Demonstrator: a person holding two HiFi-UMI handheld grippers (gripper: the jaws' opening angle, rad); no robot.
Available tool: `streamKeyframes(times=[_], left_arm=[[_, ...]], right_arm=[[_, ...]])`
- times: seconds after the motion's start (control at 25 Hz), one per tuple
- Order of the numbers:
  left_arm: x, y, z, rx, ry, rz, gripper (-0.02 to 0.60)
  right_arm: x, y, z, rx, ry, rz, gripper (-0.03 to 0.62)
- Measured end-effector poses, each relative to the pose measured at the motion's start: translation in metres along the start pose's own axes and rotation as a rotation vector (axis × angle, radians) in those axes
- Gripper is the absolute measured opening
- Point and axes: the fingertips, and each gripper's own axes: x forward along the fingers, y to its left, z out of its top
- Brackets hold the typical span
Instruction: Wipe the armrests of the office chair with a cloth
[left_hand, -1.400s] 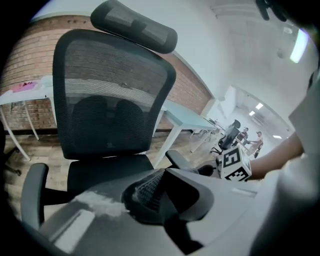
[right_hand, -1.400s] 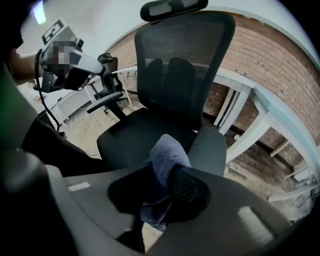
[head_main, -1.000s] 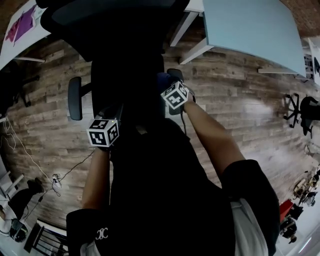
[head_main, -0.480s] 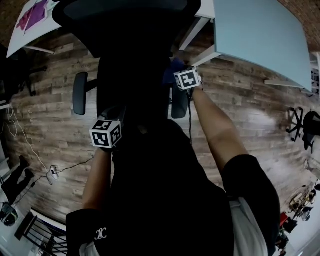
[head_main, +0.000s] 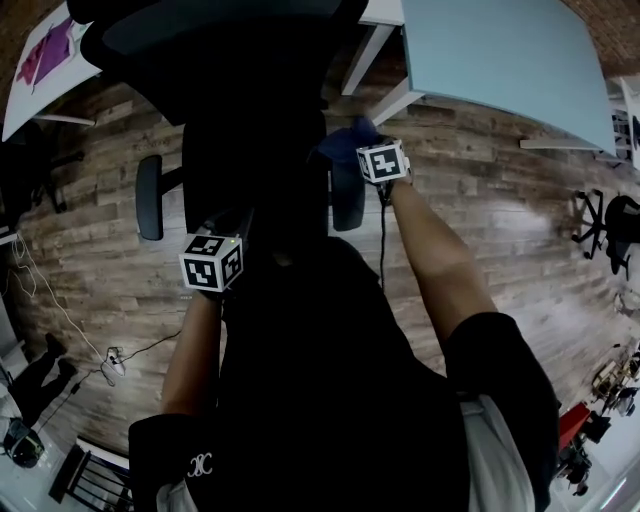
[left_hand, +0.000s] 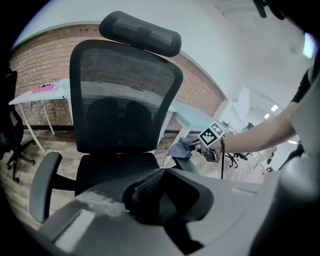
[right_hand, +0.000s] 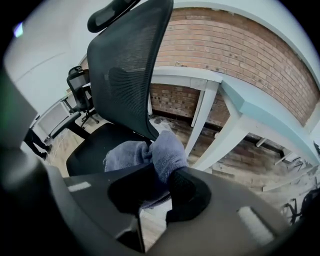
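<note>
The black mesh office chair (head_main: 255, 110) stands in front of me, with its left armrest (head_main: 150, 197) and right armrest (head_main: 347, 195) on either side of the seat. My right gripper (head_main: 358, 150) is shut on a blue-grey cloth (right_hand: 150, 150), which bunches out past the fingers. It holds the cloth (head_main: 345, 140) at the far end of the right armrest (left_hand: 187, 164). My left gripper (head_main: 225, 225) hovers low over the front of the seat, away from both armrests. Its jaws (left_hand: 150, 182) look shut with nothing in them.
A light blue desk (head_main: 500, 60) with white legs (right_hand: 202, 120) stands close behind the chair on the right. A white table (head_main: 45, 55) is at the back left. Other office chairs (head_main: 605, 225) (right_hand: 80, 85) stand further off. A cable (head_main: 110, 360) lies on the wood floor.
My right gripper has slid the cloth forward along the right armrest toward its far end. The left gripper has barely moved.
</note>
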Motion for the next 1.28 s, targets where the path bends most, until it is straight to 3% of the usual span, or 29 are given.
streamKeyframes(times=[0.12,0.24,0.44,0.68,1.04,1.28], left_arm=[[0.006,-0.005,0.002,0.017,0.007,-0.021,0.006],[0.013,-0.011,0.005,0.031,0.010,-0.038,0.006],[0.022,-0.016,0.008,0.045,0.018,-0.059,0.006],[0.027,-0.017,0.010,0.052,0.021,-0.075,0.006],[0.025,-0.012,0.008,0.053,0.036,-0.105,0.006],[0.026,-0.008,0.007,0.084,0.054,-0.158,0.006]], right_arm=[[-0.005,0.000,-0.016,0.025,0.014,0.004,0.081],[-0.007,0.020,-0.050,0.079,0.072,0.089,0.081],[-0.027,0.018,-0.055,-0.018,-0.008,0.011,0.080],[-0.045,0.042,-0.078,-0.064,-0.025,0.035,0.080],[-0.073,0.080,-0.129,0.056,0.008,0.095,0.080],[-0.085,0.099,-0.156,0.130,0.050,0.088,0.080]])
